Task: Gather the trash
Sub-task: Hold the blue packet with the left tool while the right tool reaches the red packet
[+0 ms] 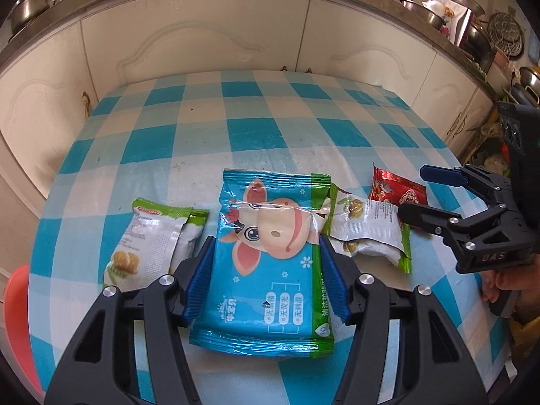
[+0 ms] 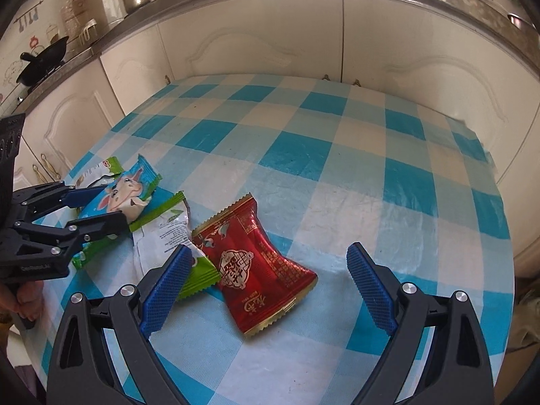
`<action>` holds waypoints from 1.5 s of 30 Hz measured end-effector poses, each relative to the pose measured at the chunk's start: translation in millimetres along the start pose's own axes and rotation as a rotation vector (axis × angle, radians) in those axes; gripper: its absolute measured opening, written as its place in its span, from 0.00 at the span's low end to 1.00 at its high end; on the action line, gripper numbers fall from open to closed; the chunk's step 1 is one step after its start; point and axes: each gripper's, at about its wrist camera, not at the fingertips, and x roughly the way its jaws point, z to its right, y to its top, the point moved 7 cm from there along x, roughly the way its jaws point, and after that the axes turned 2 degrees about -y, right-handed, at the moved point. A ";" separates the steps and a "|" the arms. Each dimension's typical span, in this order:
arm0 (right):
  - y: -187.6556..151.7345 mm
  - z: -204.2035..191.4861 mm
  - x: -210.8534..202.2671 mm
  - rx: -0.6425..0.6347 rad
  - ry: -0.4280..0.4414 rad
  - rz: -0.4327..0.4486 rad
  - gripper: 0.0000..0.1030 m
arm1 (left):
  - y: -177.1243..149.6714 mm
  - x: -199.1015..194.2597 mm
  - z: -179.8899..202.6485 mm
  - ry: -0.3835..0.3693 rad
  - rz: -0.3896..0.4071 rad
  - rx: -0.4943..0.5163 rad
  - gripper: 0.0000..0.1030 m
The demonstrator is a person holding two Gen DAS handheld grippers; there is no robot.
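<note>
The trash here is four flattened wrappers lying near your edge of the checked tablecloth (image 1: 236, 128); the blue wet-wipe pack (image 1: 270, 253) with the cartoon cow sits in the middle, and your left gripper (image 1: 265, 270) has its blue pads pressed against the pack's two long sides, jaws about half closed, so the flat pack is pinched across its width, ready, I judge, to lift; its printed boxes hold Chinese characters, and a "10" shows at one corner; a green-and-white snack wrapper (image 1: 148, 239) lies just left of it, its red logo too small to read; a second green-and-white wrapper (image 1: 368, 233) overlaps the pack's right edge, with the red wrapper (image 2: 256, 263), marked in gold Chinese script, touching it; your right gripper (image 2: 270, 270) hovers wide open over that red wrapper, gripping nothing; "DAS" is moulded on its body.
</note>
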 end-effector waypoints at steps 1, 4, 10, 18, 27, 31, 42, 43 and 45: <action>0.3 -0.8 0.4 -0.009 0.000 0.000 0.89 | -0.5 -2.1 -0.8 -0.002 0.003 -0.006 0.58; 0.6 -3.0 -0.5 -0.033 0.012 0.002 0.89 | -3.0 -11.4 -3.0 -0.010 0.017 -0.024 0.58; -8.0 -14.1 -0.9 -0.034 0.095 -0.037 0.89 | -12.1 -21.3 -5.5 -0.024 0.011 -0.054 0.58; -11.2 -37.9 -17.1 -0.026 0.169 -0.015 0.89 | -20.1 -27.0 -10.6 -0.028 0.005 -0.085 0.58; -14.0 -28.6 -9.6 -0.104 0.046 -0.021 0.89 | -19.0 -39.9 -13.1 -0.036 0.035 -0.090 0.58; -21.1 -20.2 -6.1 -0.110 0.013 -0.037 0.89 | -21.7 -38.8 -14.4 -0.040 0.030 -0.098 0.58; -16.7 -5.3 0.6 -0.088 -0.041 -0.046 0.79 | -22.6 -35.2 -11.3 -0.047 0.018 -0.096 0.58; -15.7 -5.6 1.4 -0.087 -0.041 -0.046 0.79 | -22.9 -35.4 -10.7 -0.049 0.017 -0.096 0.58; -14.5 -6.7 2.4 -0.089 -0.041 -0.045 0.77 | -23.0 -36.2 -10.1 -0.051 0.017 -0.093 0.58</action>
